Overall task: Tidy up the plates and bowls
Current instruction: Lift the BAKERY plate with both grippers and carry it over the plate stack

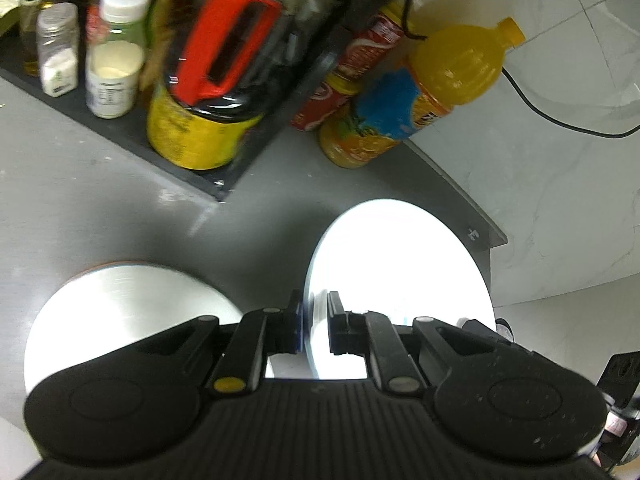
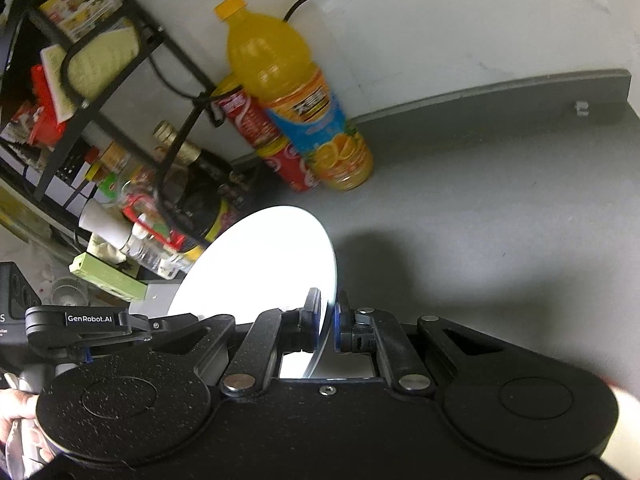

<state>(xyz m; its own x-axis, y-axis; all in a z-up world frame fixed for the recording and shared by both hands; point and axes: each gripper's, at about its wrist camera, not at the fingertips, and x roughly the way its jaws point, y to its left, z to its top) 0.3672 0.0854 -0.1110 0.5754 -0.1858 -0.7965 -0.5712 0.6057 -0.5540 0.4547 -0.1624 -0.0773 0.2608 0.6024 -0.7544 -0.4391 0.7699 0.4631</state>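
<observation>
Gripping white plate (image 1: 400, 272), both grippers clamped.

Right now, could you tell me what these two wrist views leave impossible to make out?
- White plate, left wrist view: its surface is overexposed, so any pattern or dirt is lost; the left gripper covers its near edge.
- Second plate, left wrist view: the gripper body cuts off its near part.
- Large jar with the red handle, left wrist view: blurred, label unreadable.
- Shelf rack, right wrist view: its items are crowded and blurred.
</observation>
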